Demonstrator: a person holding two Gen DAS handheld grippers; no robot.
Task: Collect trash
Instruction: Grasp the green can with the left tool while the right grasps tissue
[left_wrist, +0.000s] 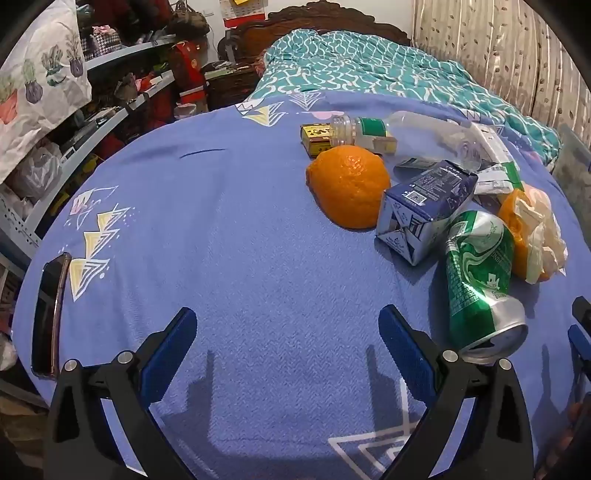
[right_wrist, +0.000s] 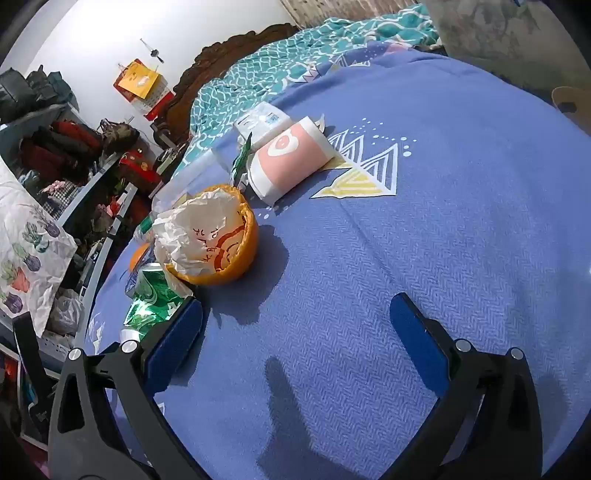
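Trash lies in a pile on a blue bedspread (left_wrist: 240, 229). In the left wrist view I see an orange peel half (left_wrist: 349, 184), a blue milk carton (left_wrist: 424, 210), a crushed green can (left_wrist: 480, 273), a clear plastic bottle (left_wrist: 406, 136), a small yellow box (left_wrist: 316, 138) and a peel holding crumpled paper (left_wrist: 532, 236). My left gripper (left_wrist: 288, 332) is open and empty, left of the can. In the right wrist view the paper-filled peel (right_wrist: 210, 236), the can (right_wrist: 155, 295) and a pink paper cup (right_wrist: 291, 158) show. My right gripper (right_wrist: 295, 321) is open and empty, just right of the can.
A black phone (left_wrist: 50, 314) lies at the bedspread's left edge. A teal quilt (left_wrist: 369, 70) is bunched at the carved headboard. Cluttered metal shelves (left_wrist: 110, 110) stand left of the bed. A white packet (right_wrist: 262, 123) lies behind the cup.
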